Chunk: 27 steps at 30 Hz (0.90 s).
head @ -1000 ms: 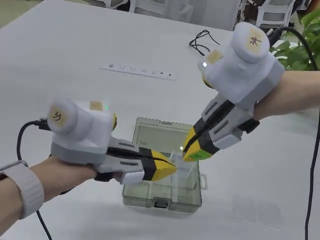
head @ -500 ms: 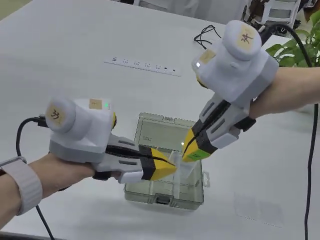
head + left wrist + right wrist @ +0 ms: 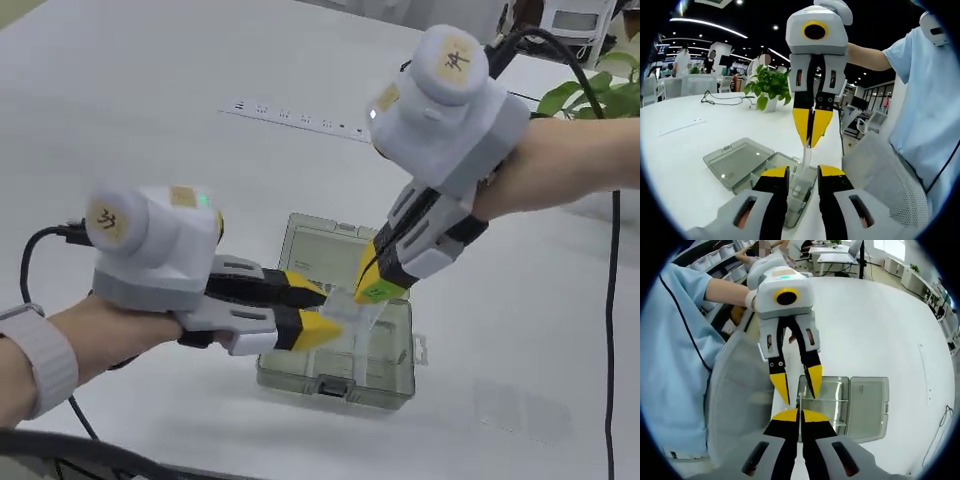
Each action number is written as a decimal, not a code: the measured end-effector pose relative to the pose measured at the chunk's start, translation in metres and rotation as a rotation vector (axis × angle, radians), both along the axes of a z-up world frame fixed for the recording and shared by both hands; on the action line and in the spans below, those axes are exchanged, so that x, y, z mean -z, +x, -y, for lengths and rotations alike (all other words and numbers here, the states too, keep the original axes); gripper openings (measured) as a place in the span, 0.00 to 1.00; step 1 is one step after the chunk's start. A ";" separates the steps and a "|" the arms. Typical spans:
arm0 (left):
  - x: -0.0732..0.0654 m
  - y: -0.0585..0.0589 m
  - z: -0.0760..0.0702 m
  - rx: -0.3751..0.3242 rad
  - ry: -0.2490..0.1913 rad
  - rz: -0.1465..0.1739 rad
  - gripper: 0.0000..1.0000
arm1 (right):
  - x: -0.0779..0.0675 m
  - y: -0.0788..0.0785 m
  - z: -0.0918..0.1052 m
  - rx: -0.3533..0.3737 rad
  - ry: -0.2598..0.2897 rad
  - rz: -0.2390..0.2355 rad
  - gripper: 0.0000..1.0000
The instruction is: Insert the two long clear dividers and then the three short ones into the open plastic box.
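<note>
The left gripper (image 3: 333,311) reaches in low from the left, over the near left corner of the box (image 3: 335,378). Its fingers now stand apart with a plain gap, where half a second ago they looked almost together. In the left gripper view that gap lines up with the divider (image 3: 804,162), but I cannot tell whether either finger touches it.

The clear divider stands nearly upright between the two grippers, with its lower end inside the open box. The box sits on the white table (image 3: 150,120), its lid (image 3: 315,255) laid flat behind it.

The right gripper (image 3: 372,292) comes down steeply from the upper right. Its fingers are pressed tight on the divider's top edge, as before.

Right of the box, faint clear pieces (image 3: 515,410) lie flat on the table.
</note>
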<state>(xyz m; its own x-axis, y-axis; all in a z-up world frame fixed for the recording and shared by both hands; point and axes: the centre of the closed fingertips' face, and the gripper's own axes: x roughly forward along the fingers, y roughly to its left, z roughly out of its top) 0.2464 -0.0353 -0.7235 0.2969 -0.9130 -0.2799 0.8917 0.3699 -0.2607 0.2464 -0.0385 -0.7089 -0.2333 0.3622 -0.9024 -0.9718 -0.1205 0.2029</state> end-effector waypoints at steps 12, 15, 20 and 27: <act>0.016 0.011 -0.033 -0.114 0.093 0.055 0.60 | 0.010 0.017 -0.019 0.072 0.010 0.022 0.02; 0.023 0.011 -0.039 -0.120 0.128 0.061 0.67 | 0.015 0.023 -0.024 0.085 0.014 0.029 0.02; 0.035 0.010 -0.047 -0.126 0.192 0.058 0.79 | 0.019 0.024 -0.031 0.097 0.026 0.033 0.02; 0.052 0.009 -0.057 -0.135 0.262 0.027 1.00 | 0.030 0.027 -0.039 0.107 0.033 0.040 0.02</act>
